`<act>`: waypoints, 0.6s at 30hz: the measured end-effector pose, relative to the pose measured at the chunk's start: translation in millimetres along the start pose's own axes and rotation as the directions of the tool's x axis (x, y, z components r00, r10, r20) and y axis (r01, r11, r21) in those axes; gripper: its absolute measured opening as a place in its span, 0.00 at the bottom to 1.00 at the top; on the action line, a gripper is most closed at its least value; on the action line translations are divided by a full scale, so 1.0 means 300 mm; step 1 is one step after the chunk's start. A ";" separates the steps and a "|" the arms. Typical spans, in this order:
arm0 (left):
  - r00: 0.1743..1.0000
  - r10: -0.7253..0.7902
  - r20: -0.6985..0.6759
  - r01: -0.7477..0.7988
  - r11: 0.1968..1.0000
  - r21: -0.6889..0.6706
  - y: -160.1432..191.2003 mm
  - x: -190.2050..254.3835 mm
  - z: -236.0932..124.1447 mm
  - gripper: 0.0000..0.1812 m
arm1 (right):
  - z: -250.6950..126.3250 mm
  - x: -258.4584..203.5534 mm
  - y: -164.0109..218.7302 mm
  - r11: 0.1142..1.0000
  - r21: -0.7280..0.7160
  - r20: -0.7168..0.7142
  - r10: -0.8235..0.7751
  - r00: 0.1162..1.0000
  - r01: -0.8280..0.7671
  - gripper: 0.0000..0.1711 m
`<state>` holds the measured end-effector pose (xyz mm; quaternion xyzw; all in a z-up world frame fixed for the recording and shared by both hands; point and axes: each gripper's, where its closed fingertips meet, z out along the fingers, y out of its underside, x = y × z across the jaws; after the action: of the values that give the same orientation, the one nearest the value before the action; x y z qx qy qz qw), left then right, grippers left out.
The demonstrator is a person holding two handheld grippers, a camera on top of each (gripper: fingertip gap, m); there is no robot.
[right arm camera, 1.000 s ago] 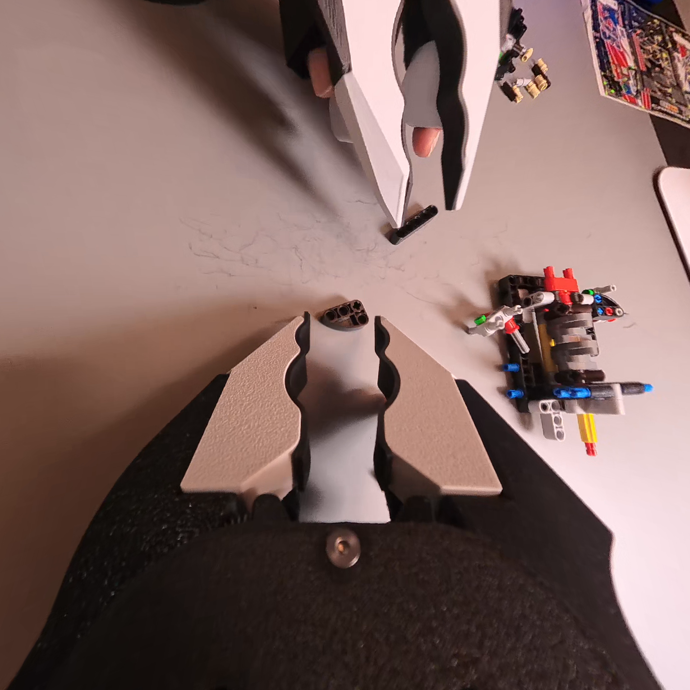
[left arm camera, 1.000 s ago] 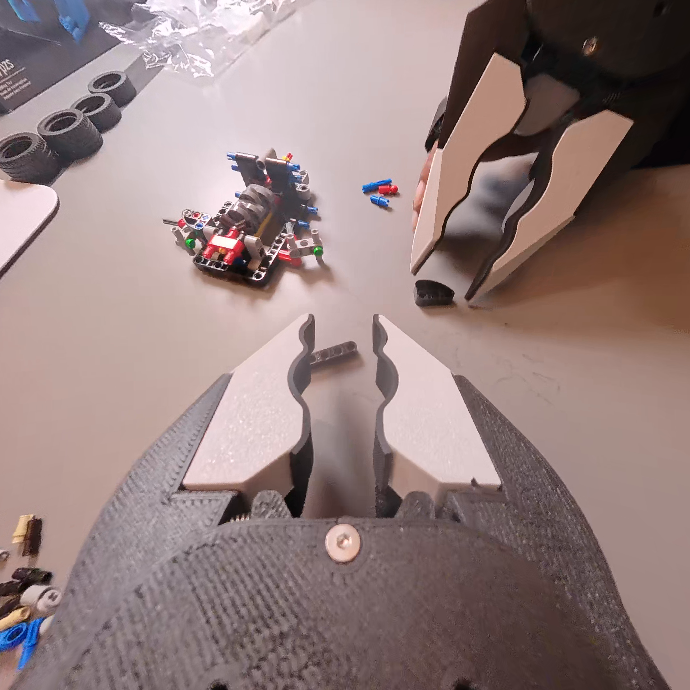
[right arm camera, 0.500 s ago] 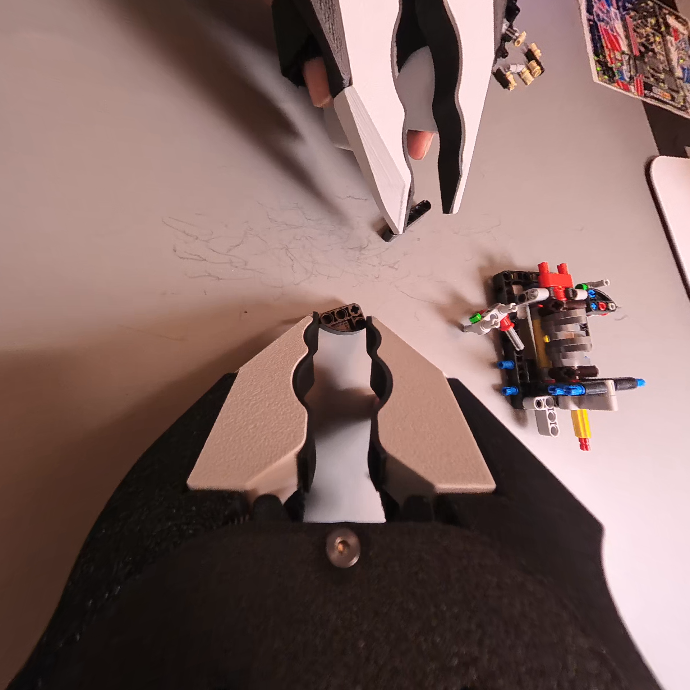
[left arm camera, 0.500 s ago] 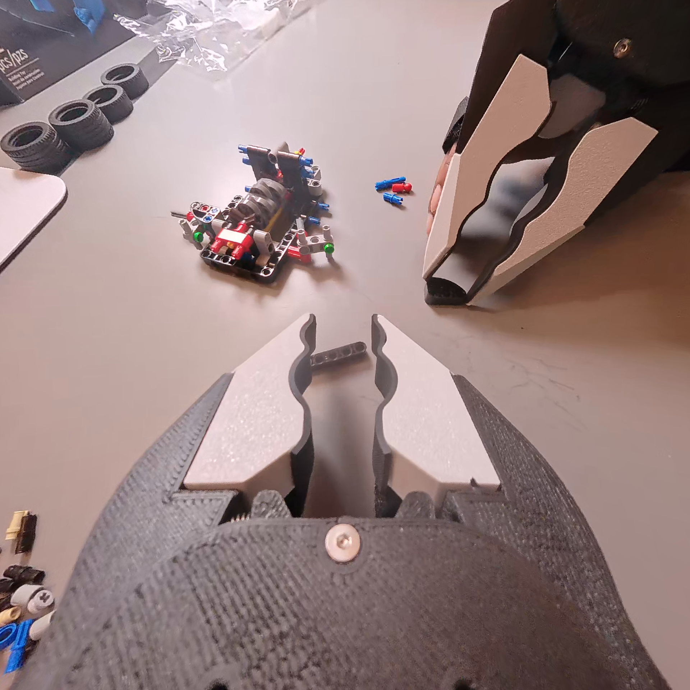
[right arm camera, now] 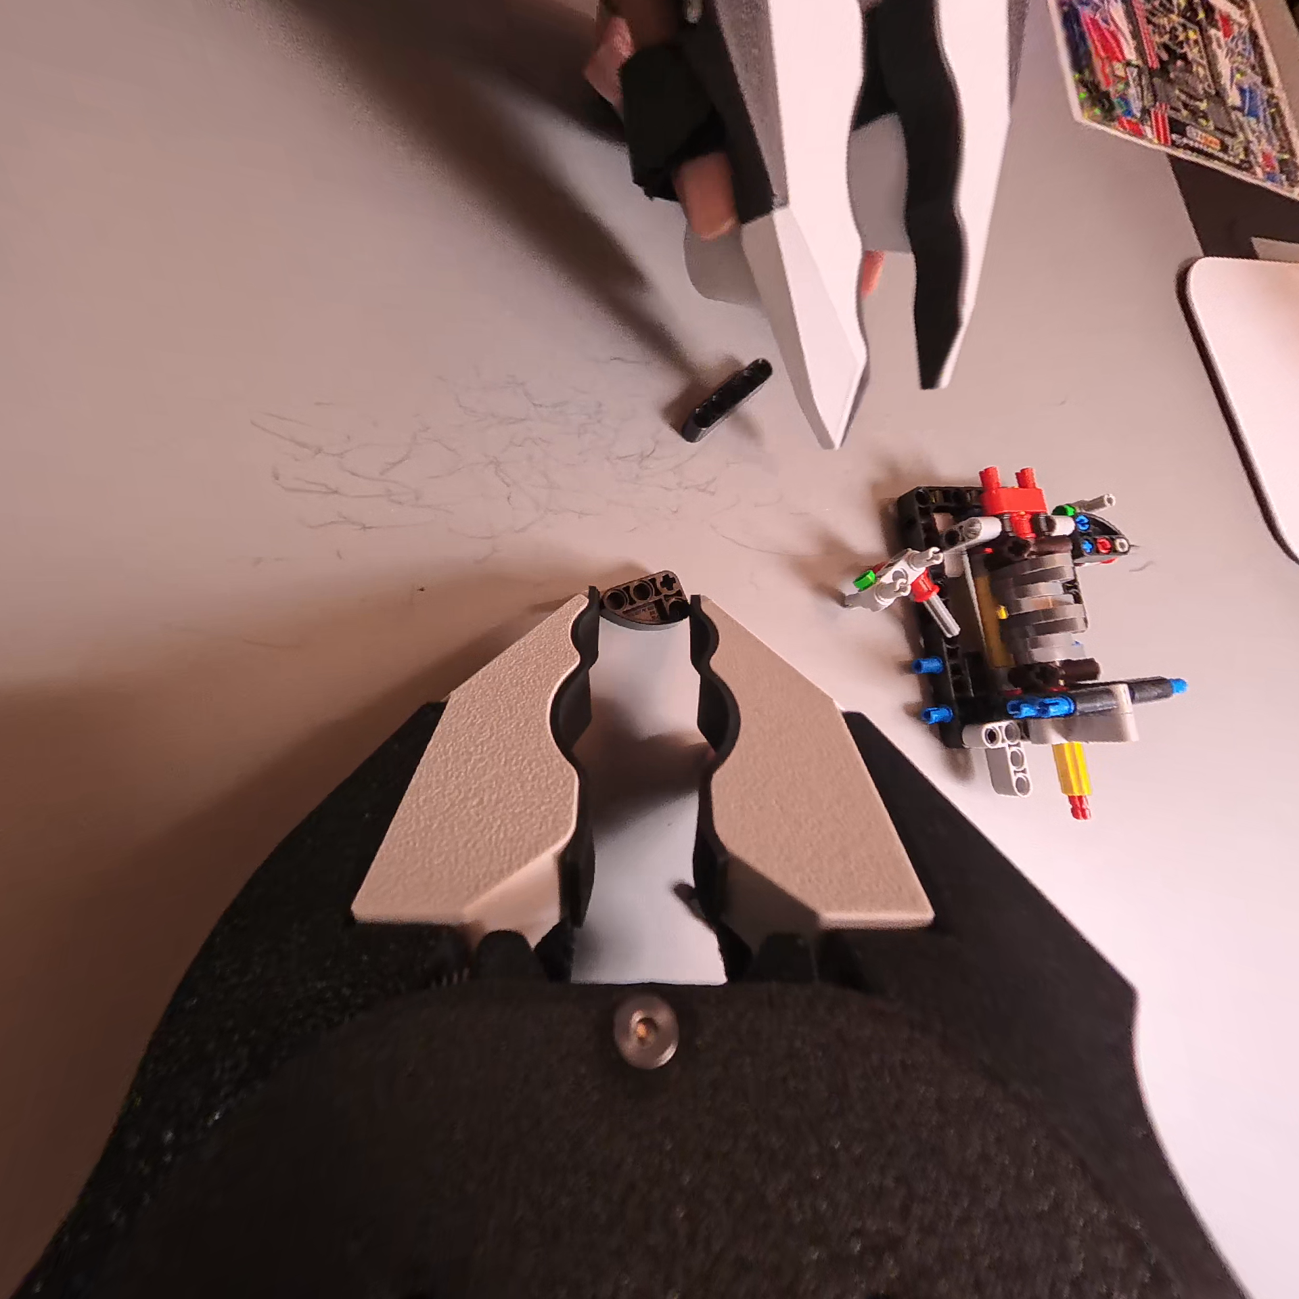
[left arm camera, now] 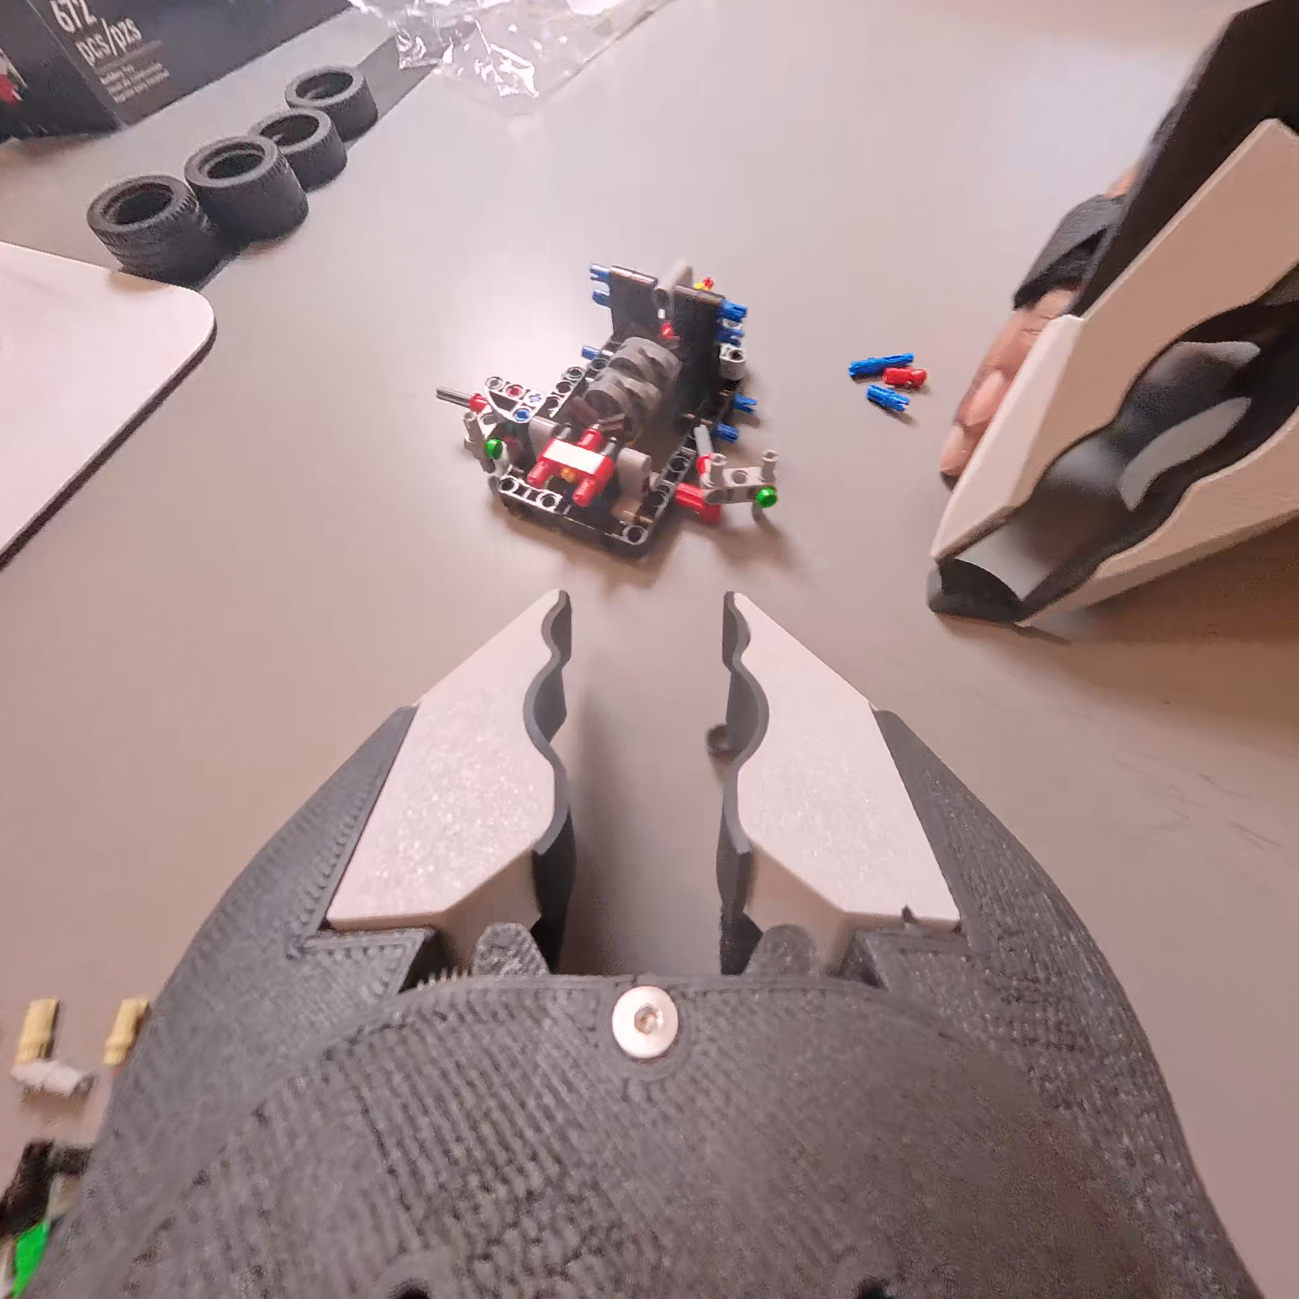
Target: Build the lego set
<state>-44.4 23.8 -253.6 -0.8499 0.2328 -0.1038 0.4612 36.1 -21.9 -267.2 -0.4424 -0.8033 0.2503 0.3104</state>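
The part-built lego assembly (left arm camera: 618, 422) lies mid-table; it also shows in the right wrist view (right arm camera: 1012, 632). My right gripper (right arm camera: 643, 611) is shut on a small black curved piece (right arm camera: 643, 601), held low at the table; the left wrist view shows it at the right (left arm camera: 984, 590). My left gripper (left arm camera: 644, 604) is open and empty, pointing at the assembly. A short black beam (right arm camera: 727, 397) lies loose on the table just beside the left gripper (right arm camera: 886, 404). In the left wrist view only its end (left arm camera: 717, 738) peeks out under one finger.
Several black tyres (left arm camera: 232, 176) stand at the far left by a dark box (left arm camera: 70, 63) and a clear plastic bag (left arm camera: 492, 49). A white board (left arm camera: 84, 365) lies left. Blue and red pins (left arm camera: 889, 379) lie right of the assembly. Small loose parts (left arm camera: 42, 1040) lie near left. A booklet (right arm camera: 1181, 70) lies beyond.
My right gripper has closed on the black curved piece. My left gripper has opened wider and moved off the black beam, toward the assembly; the beam stays on the table.
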 end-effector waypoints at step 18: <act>0.983 0.181 -0.034 -0.184 0.976 -0.120 -0.002 -0.008 0.103 0.06 | -0.021 0.007 -0.009 0.998 0.040 0.021 0.041 0.999 -0.041 0.16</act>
<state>-34.2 48.0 -270.2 -0.8503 0.3212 -0.0561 0.4131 38.3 -20.5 -260.5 -0.4499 -0.7919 0.2771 0.3059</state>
